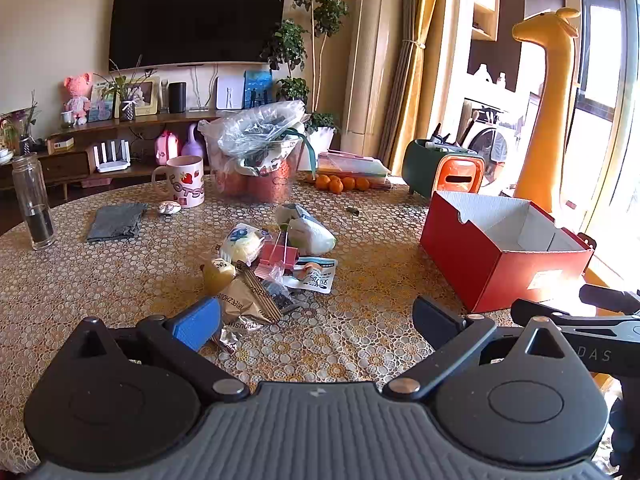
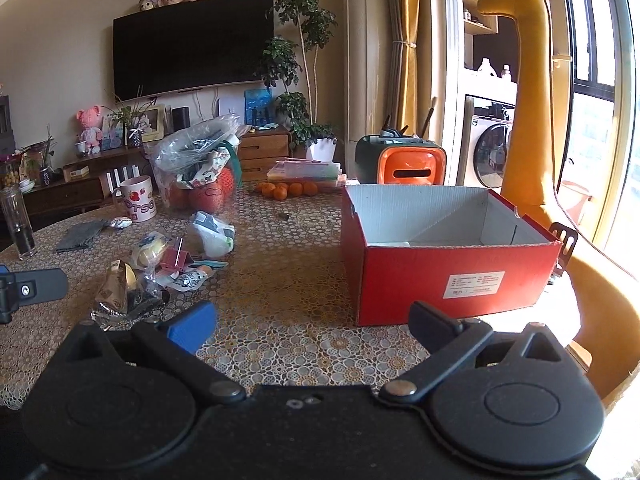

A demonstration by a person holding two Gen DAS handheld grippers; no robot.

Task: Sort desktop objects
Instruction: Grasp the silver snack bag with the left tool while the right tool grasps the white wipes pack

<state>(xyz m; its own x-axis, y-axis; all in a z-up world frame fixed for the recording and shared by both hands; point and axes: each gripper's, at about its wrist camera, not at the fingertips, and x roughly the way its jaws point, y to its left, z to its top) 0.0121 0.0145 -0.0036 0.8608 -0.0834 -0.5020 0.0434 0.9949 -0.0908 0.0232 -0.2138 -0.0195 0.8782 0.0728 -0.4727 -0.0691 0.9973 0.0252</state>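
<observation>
The red box [image 2: 452,276] stands open just ahead of the right gripper [image 2: 312,326], while the pile of small packets [image 1: 272,264] lies directly ahead of the nearer left gripper [image 1: 316,322], both grippers fully spread and empty.

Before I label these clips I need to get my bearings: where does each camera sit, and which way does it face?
Left wrist: on the left gripper, low over the table, facing the snack pile; its own open fingers show, plus the right gripper's tip at the right edge.
Right wrist: on the right gripper, facing the red box; its own open fingers show, plus the left gripper's tip at the left edge.
Shared: pile, box, pink mug, television, giraffe figure.
</observation>
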